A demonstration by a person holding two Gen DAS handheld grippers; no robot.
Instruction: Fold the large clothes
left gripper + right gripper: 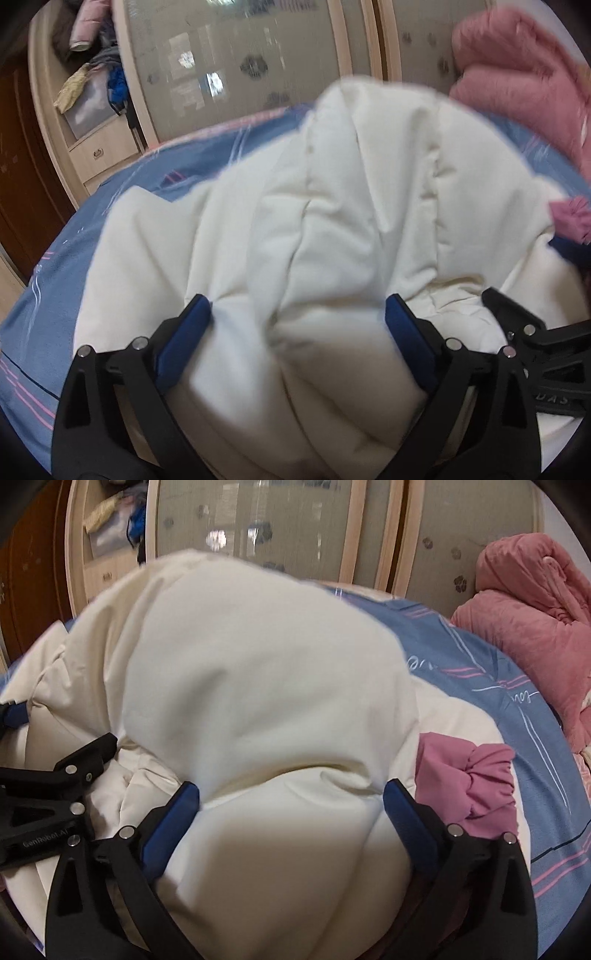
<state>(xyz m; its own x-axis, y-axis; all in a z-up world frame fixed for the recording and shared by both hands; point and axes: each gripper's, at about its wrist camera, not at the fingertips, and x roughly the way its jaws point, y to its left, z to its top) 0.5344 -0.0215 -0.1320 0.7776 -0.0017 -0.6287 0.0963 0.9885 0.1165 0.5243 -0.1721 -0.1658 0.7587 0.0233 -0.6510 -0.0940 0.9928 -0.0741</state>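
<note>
Both claws reach forward side by side over the bed (pixel 480 672), the left claw (pixel 297 321) and right claw (pixel 291 797) each spread wide with bunched white garment (pixel 240 664) filling the gap; whether either truly grips is unclear. Motion blur hides the garment's far edge.

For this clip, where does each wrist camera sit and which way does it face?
Left wrist: on the left gripper, looking along its fingers over the white padded coat bunched between them, toward the wardrobe; the right gripper shows at lower right.
Right wrist: on the right gripper, same direction, coat between its fingers; the left gripper shows at lower left.
Shared: coat, blue bedsheet, pink quilt, purple-pink garment.
</note>
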